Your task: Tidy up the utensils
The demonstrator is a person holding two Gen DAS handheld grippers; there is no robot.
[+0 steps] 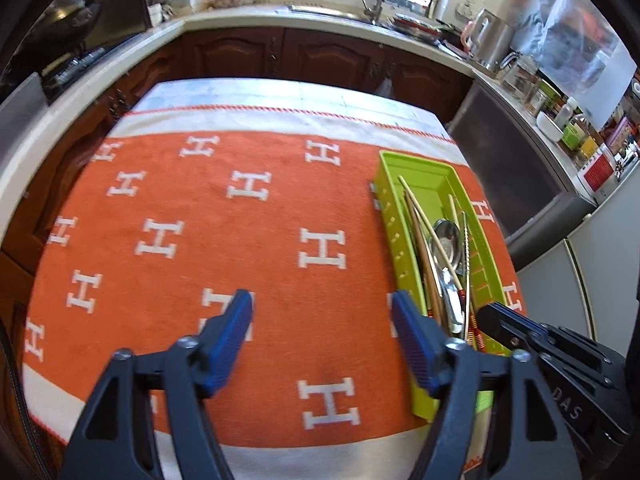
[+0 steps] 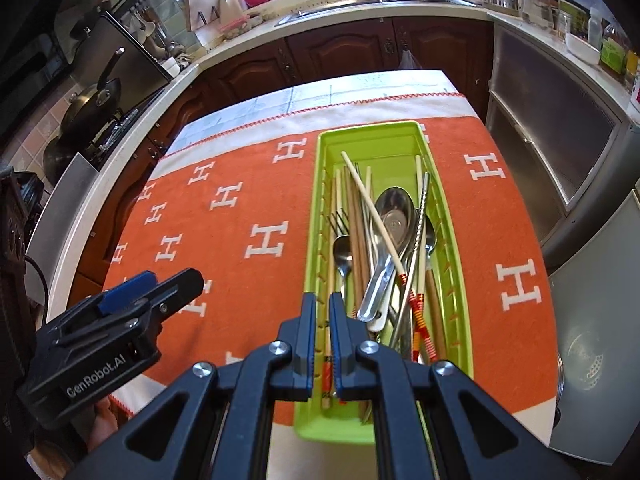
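Observation:
A lime-green utensil tray (image 2: 320, 200) lies lengthwise on the orange cloth, right of centre. It holds a mixed pile: metal spoons (image 2: 396, 212), a fork (image 2: 338, 220), and wooden and pale chopsticks (image 2: 372, 216) with red-banded ends. My right gripper (image 2: 323, 300) hangs over the tray's near end, its jaws shut to a thin slit. A chopstick lying in the tray shows through that slit. My left gripper (image 1: 322, 298) stands wide open over bare cloth just left of the tray (image 1: 384, 184), with nothing between its fingers. Each gripper shows in the other's view: right gripper (image 1: 490, 314), left gripper (image 2: 168, 284).
The orange cloth (image 1: 200, 240) with white H marks covers a small table. Behind it runs a counter with dark wooden cabinets (image 1: 328, 56) and a sink (image 2: 340, 8). A stove with a pan (image 2: 92, 100) is at the left, steel appliances (image 2: 560, 152) at the right.

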